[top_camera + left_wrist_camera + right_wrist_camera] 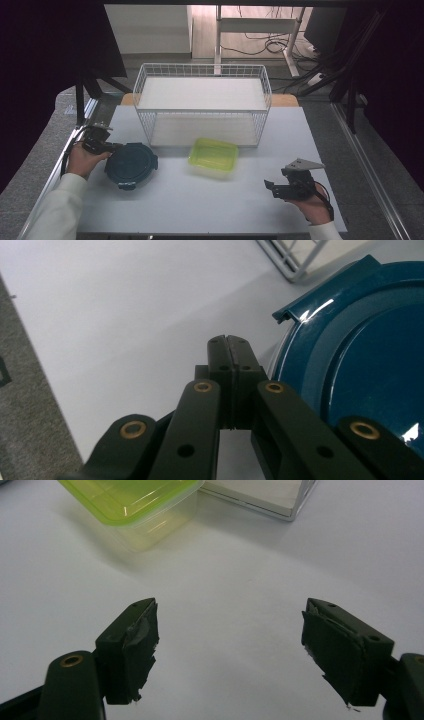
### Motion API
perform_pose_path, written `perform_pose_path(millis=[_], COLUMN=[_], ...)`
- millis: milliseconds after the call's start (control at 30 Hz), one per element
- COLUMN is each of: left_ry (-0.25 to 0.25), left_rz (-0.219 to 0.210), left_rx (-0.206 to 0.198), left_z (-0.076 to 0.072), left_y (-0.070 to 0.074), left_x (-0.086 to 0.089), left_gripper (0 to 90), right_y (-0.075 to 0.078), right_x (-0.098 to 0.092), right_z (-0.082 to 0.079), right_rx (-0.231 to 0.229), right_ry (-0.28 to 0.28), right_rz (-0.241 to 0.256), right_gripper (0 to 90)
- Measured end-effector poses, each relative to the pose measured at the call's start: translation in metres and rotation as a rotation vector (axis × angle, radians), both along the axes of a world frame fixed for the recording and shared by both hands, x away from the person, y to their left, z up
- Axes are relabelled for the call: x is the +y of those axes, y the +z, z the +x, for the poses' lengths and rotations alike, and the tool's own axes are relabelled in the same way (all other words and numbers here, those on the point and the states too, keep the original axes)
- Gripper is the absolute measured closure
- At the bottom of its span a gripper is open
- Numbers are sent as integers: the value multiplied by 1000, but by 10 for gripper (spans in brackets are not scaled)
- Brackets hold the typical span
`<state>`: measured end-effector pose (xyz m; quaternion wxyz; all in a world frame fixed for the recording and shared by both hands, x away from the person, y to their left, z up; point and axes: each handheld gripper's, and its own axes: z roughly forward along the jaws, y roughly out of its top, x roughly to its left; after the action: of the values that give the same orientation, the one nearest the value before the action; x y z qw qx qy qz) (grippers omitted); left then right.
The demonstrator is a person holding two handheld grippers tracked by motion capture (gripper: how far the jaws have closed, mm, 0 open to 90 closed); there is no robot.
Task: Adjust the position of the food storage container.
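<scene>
Two lidded containers are seen on the white table (200, 200), both outside the white wire basket (202, 102) that stands at its far side. The round dark blue container (131, 165) lies in front of the basket's left corner; the green-lidded rectangular container (214, 157) sits just in front of the basket's near wall. Nothing is held yet, and the basket appears empty, so the work is judged to be at its very start, with both containers left to be dealt with.

The left gripper (227, 347) is pressed shut, its tips just beside the blue container's rim, on the side away from the basket, gripping nothing. The right gripper (230, 645) is spread wide over bare table, well in front of the basket and to the right of the green-lidded container.

Open room is offered in front of the basket. The table's left edge runs close behind the left gripper.
</scene>
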<state>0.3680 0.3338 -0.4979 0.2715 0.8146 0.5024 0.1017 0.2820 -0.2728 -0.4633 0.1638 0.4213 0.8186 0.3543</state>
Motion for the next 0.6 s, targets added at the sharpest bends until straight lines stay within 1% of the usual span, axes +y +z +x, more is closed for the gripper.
perform_pose_path(millis=[233, 300, 333, 367, 433, 467, 500, 533, 600], left_ry=[-59, -64, -72, -81, -95, -95, -110, -110, -131], left_rz=[4, 5, 16, 18, 12, 12, 9, 9, 40], left_rx=[7, 2, -7, -9, -6, -6, -7, -7, -15], left_z=[-8, -10, -13, -15, -18, -18, -21, -21, -27], left_y=[2, 1, 2, 2, 2, 2, 2, 2, 2], left_x=[-18, -21, -27, -30, -35, -35, -40, -40, -49], left_gripper=[900, 900, 900, 900, 900, 900, 900, 900, 900], right_y=[0, 0, 0, 0, 0, 0, 0, 0, 2], right_x=[2, 3, 3, 3, 4, 4, 4, 4, 5], right_z=[0, 0, 0, 0, -1, -1, -1, -1, -2], right_rx=[2, 1, 3, 3, 3, 3, 1, 1, -3], right_ry=[4, 6, 7, 6, 8, 8, 12, 12, 14], right_rz=[0, -2, -4, -3, -3, -3, -4, -4, -2], right_gripper=[224, 224, 224, 224, 224, 224, 224, 224, 224])
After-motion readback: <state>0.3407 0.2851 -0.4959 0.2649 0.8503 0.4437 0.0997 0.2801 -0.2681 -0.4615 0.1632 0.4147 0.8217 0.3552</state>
